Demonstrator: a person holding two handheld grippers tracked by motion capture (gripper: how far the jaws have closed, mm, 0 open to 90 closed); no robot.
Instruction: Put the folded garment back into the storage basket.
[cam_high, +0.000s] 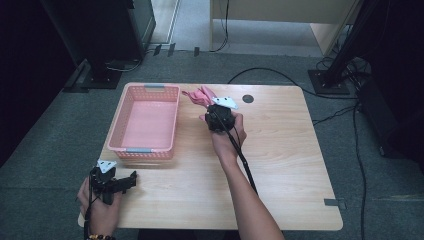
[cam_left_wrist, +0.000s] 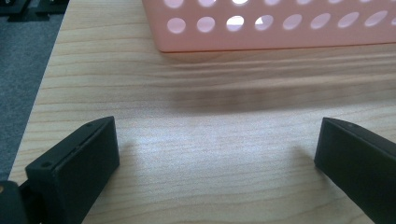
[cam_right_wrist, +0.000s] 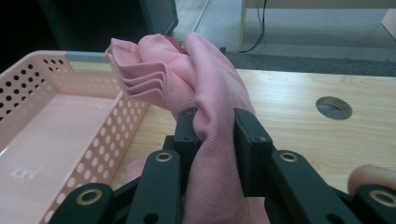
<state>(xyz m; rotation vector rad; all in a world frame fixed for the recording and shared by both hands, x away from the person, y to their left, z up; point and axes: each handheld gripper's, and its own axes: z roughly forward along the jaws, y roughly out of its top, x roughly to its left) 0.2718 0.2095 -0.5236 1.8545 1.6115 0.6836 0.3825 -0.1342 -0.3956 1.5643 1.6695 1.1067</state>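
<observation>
Basket (cam_high: 145, 122) on table (cam_high: 280, 165), left half, far side; cloth (cam_high: 200, 95) just right of basket's far corner, pinched between jaws of right gripper (cam_high: 212, 111), raised off tabletop; round hole (cam_high: 248, 98) in table right of cloth; left gripper (cam_high: 131, 179) at table's near left edge, before basket, apart from it.

Even overhead light, sharp centre, dim margins

The table (cam_high: 280, 150) is lit evenly from above in the high view, while the floor at the left and right edges falls into near darkness. A soft, smeared shadow is cast on the wood under the basket (cam_left_wrist: 280, 37) in the left gripper view. The nearest black parts in both gripper views are rendered slightly soft; a mild sheen is seen on the wood.
</observation>
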